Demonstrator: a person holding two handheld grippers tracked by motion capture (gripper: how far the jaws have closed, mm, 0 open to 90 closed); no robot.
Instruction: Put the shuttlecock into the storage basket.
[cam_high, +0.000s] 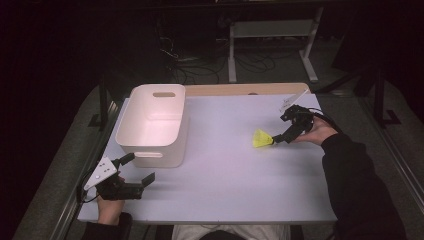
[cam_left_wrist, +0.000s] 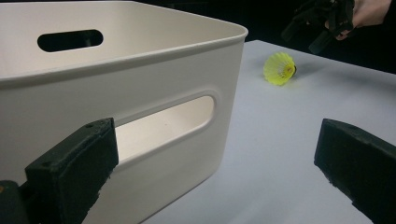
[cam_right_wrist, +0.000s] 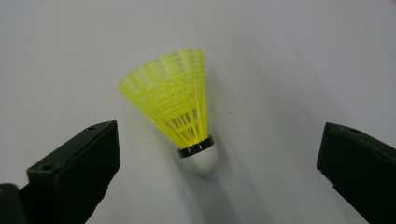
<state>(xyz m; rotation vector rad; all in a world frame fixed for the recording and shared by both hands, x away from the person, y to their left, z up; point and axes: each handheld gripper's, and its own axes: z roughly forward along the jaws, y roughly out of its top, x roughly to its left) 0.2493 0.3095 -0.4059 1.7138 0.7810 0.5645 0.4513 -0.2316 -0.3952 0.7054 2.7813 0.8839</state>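
- High view: the right gripper (cam_high: 280, 139) is held low over the desk (cam_high: 225, 180), its jaws pointing toward the yellow shuttlecock (cam_high: 261, 138), which lies on the desk just off the jaw tips. The jaws' spacing is too small to read here.
- High view: the left gripper (cam_high: 139, 169) hovers at the near left corner of the desk with its jaws spread, one jaw beside the near wall of the white bin (cam_high: 152, 120), which stands just ahead of it. The shuttlecock is well apart from this gripper, across the desk to its right.
- Left gripper view: the left gripper (cam_left_wrist: 219, 163) has its jaws wide apart and holds nothing. The bin (cam_left_wrist: 116, 93), with its slot handle, stands close ahead on the left jaw's side; the shuttlecock (cam_left_wrist: 279, 68) lies far ahead on the right jaw's side, with the right gripper (cam_left_wrist: 322, 21) just beyond it.
- Right gripper view: the right gripper (cam_right_wrist: 219, 168) is spread wide and pinches nothing. The shuttlecock (cam_right_wrist: 180, 109) lies on its side between the two jaws and slightly ahead, touching neither, white cork end toward the gripper and yellow skirt fanning away.
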